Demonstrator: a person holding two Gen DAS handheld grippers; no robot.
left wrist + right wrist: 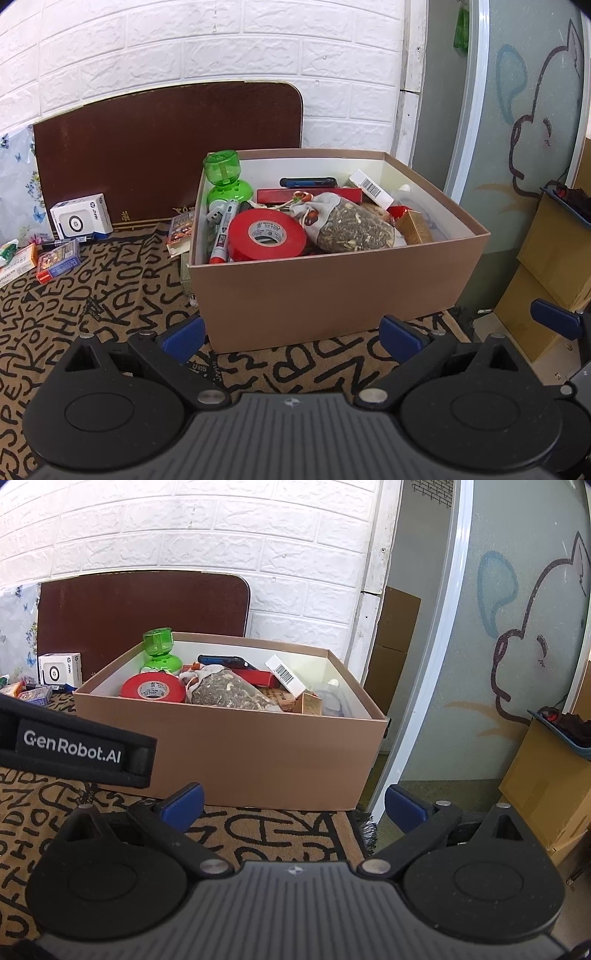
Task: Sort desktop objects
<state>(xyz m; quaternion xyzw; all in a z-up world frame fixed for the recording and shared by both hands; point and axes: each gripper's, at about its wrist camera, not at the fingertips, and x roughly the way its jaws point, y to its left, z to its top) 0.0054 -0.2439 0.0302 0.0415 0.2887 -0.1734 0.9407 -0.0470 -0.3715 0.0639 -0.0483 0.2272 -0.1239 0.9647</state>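
A tan cardboard box [332, 280] stands on the patterned mat, also in the right wrist view [258, 753]. It holds a red tape roll [266, 236], a green plastic toy [225, 179], a red-capped marker [221, 236], a mesh pouch of dried bits [351, 227] and several other items. My left gripper [293, 338] is open and empty, just in front of the box. My right gripper [293, 808] is open and empty near the box's right front corner. Loose on the mat at left lie a white box [82, 218], a card pack [59, 260] and a small book [181, 229].
A brown board [166, 147] leans on the white brick wall behind the box. The mat's fringed right edge [365, 830] drops to the floor. Cardboard cartons [546, 280] stand at right. The left gripper's strap [74, 746] crosses the right view's left side.
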